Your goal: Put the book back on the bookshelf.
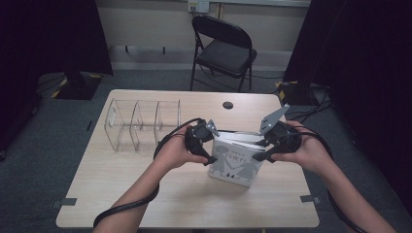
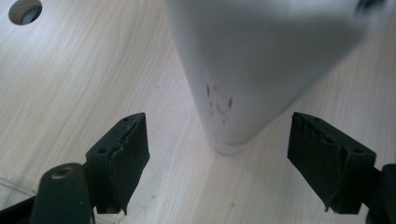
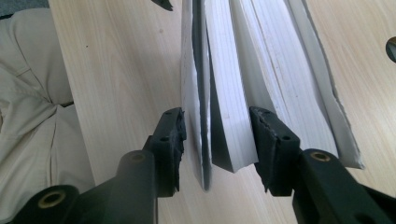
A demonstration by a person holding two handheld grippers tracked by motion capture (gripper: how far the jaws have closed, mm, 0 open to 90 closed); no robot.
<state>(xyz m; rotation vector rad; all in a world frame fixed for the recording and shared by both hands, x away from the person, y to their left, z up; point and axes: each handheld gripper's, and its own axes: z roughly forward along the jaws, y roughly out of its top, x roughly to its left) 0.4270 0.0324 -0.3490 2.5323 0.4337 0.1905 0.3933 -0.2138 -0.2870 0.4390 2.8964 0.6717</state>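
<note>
A white paperback book (image 1: 235,162) stands upright on the wooden table (image 1: 145,194), its grey-figured cover facing the person. My right gripper (image 1: 261,149) comes in from the book's right side. In the right gripper view this gripper (image 3: 217,116) is shut on the front cover and a block of pages (image 3: 229,107), while the other pages (image 3: 289,93) fan out beyond the right pad. My left gripper (image 1: 210,145) is at the book's left edge. Seen from the left gripper view, it (image 2: 219,126) stands open with the white spine (image 2: 233,93) between the jaws, and neither pad touches it.
A clear plastic organizer (image 1: 141,124) with three compartments stands at the table's back left. A round cable hole (image 1: 227,105) lies behind the book. A black folding chair (image 1: 223,48) stands beyond the table. The person's light trousers (image 3: 28,116) are at the near edge.
</note>
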